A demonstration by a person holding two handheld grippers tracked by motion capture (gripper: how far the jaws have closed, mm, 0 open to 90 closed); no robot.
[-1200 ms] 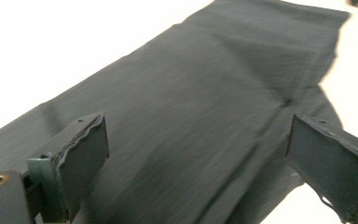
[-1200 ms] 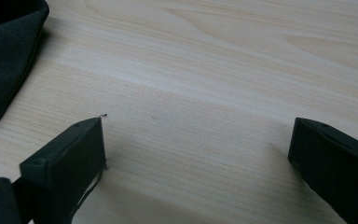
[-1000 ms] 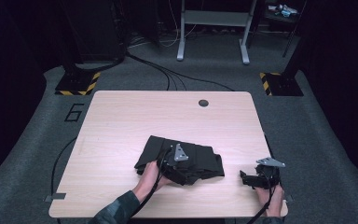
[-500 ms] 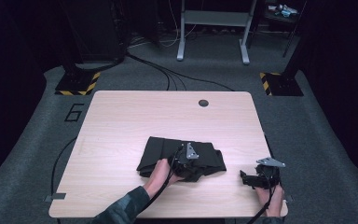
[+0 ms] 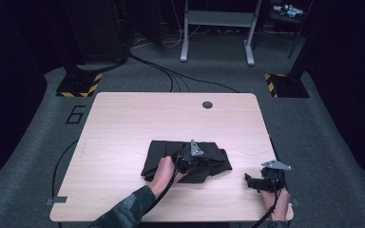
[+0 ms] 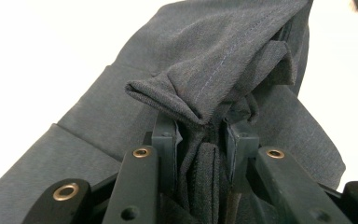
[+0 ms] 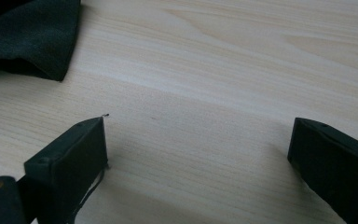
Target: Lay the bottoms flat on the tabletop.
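dark cloth (image 5: 185, 159) now bunched between left hand-held gripper (image 5: 193, 159), which has just been closing; right hand-held gripper (image 5: 254, 182) wide.

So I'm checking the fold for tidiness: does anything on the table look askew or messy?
Yes. The dark garment is bunched into a ridge where the left gripper pinches it, its right side rumpled. The right gripper rests open on bare table.
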